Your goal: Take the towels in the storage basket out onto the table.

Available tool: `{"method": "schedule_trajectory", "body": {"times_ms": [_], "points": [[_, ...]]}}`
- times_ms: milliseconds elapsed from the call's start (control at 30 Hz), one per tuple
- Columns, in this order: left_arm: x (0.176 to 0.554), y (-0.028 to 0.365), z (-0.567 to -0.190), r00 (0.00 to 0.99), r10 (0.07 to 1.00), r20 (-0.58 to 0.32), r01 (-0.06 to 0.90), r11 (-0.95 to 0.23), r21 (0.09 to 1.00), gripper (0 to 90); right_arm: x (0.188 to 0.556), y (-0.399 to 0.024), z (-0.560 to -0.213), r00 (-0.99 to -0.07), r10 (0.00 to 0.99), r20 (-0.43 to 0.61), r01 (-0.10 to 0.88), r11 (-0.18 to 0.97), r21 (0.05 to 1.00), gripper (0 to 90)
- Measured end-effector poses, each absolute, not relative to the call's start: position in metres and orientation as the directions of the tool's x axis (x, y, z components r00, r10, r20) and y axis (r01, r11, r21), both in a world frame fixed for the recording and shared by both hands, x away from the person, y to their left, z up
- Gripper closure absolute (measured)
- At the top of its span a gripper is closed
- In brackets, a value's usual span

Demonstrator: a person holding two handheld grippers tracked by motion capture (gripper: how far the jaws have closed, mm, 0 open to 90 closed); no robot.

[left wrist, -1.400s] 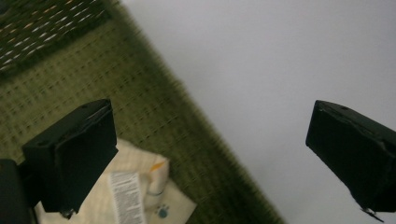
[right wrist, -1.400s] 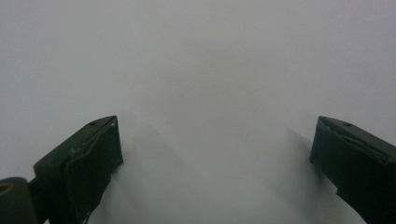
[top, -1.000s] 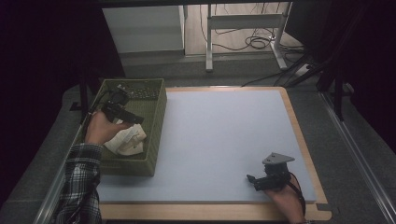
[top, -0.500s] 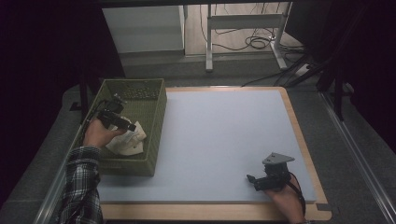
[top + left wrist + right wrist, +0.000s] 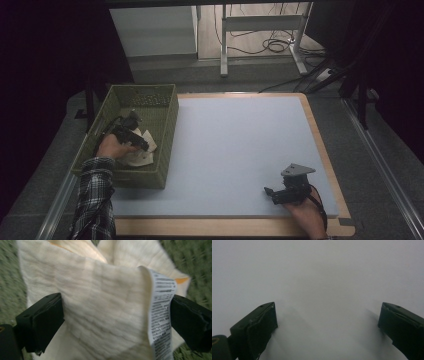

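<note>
Now the left gripper (image 5: 142,145) has dropped lower into the green basket (image 5: 167,130), jaws spread wide around the cream cloth (image 5: 100,322), ready to pinch; the right gripper (image 5: 272,192) rests wide open.

Through the left gripper view I see my left gripper (image 5: 116,322) with its two black jaws set wide, one on each side of a cream cloth (image 5: 100,307) that bulges up between them. A white care label (image 5: 161,315) with small print hangs along the cloth's right edge. Green woven basket (image 5: 195,262) shows behind, blurred.
</note>
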State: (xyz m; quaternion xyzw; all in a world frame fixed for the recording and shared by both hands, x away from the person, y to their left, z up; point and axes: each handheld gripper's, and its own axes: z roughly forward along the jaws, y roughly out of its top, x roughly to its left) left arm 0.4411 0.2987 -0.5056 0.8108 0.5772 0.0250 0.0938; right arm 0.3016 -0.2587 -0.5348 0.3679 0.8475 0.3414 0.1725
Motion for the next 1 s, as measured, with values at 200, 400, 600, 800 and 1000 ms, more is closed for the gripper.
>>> {"method": "schedule_trajectory", "body": {"times_ms": [200, 400, 600, 800, 1000], "points": [[0.441, 0.303, -0.508, 0.302, 0.943, -0.139, 0.945, -0.277, 0.174, 24.0, 0.302, -0.259, -0.535, -0.67, 0.741, -0.041, 0.506, 0.496, 0.706, 2.2], [0.437, 0.305, -0.504, 0.301, 0.937, -0.176, 0.945, -0.268, 0.189, 59.9, 0.302, -0.259, -0.535, -0.67, 0.742, -0.041, 0.506, 0.496, 0.706, 2.2], [0.436, 0.309, -0.502, 0.308, 0.931, -0.197, 0.942, -0.27, 0.198, 69.5, 0.302, -0.259, -0.535, -0.67, 0.741, -0.041, 0.506, 0.496, 0.706, 2.2], [0.431, 0.317, -0.487, 0.315, 0.93, -0.19, 0.927, -0.258, 0.273, 69.6, 0.302, -0.259, -0.535, -0.67, 0.742, -0.041, 0.506, 0.496, 0.706, 2.2], [0.423, 0.322, -0.457, 0.335, 0.922, -0.195, 0.903, -0.255, 0.346, 69.1, 0.302, -0.259, -0.535, -0.67, 0.742, -0.042, 0.506, 0.496, 0.706, 2.2]]}}
